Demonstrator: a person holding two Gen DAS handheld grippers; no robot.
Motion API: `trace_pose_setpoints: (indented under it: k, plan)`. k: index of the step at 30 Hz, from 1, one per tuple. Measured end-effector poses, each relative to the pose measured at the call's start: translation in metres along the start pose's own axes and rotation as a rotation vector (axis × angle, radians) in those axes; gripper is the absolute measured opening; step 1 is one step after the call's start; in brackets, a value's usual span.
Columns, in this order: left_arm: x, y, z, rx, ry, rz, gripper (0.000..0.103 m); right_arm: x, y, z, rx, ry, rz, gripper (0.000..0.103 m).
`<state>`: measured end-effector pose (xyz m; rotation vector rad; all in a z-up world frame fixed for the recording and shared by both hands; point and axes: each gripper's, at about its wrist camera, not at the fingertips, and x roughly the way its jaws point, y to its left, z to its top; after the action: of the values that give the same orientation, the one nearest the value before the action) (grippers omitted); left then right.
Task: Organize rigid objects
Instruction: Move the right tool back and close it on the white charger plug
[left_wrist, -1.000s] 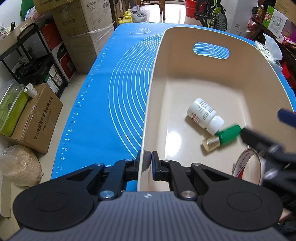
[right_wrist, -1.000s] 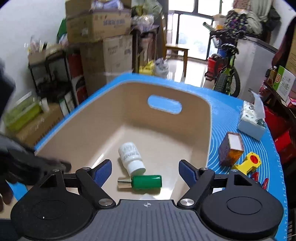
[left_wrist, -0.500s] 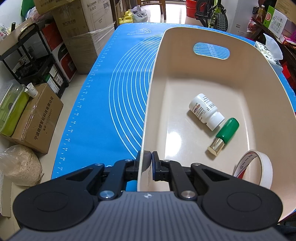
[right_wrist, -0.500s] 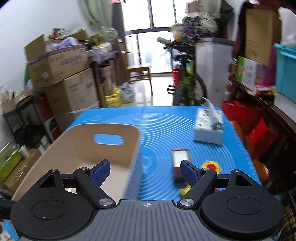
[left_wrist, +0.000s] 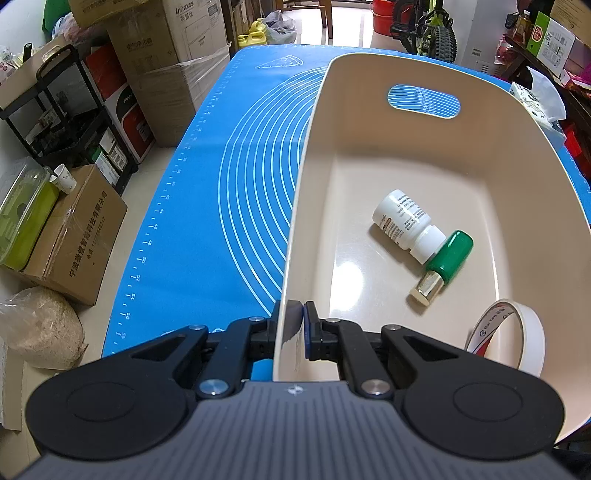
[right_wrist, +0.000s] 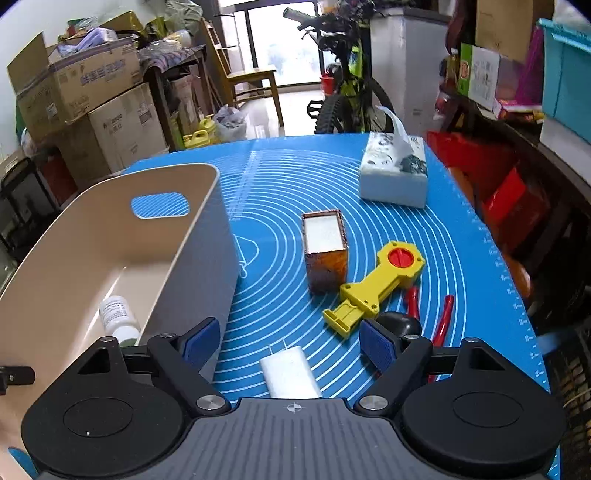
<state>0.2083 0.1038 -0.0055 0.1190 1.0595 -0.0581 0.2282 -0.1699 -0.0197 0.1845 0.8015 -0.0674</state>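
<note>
Left claw (left_wrist: 298, 325) is pinching the bin (left_wrist: 524, 155) rim, three items lying inside; right claw (right_wrist: 291, 341), spread, is hovering over the charger (right_wrist: 290, 374) at 6 o'clock, several still on the bench (right_wrist: 461, 236).

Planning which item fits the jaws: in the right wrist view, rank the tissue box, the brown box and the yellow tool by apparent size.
1. tissue box, though it lies farthest away
2. and 3. brown box and yellow tool: too alike to rank; the tool is longer but thinner.
</note>
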Motion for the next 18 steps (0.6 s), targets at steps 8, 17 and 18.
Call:
trace_pose_setpoints:
  k: [8,17,18]
  plan:
    - [0.0,0.0,0.001,-0.004,0.002,-0.001,0.011,0.005,-0.011,-0.003,0.025,0.011,-0.023,0.085]
    - [0.0,0.0,0.001,-0.004,0.003,-0.001,0.011,0.025,-0.014,-0.014,-0.016,0.083,-0.011,0.084]
    - [0.0,0.0,0.001,-0.005,0.002,-0.002,0.011,0.027,-0.012,-0.015,-0.031,0.087,-0.007,0.084]
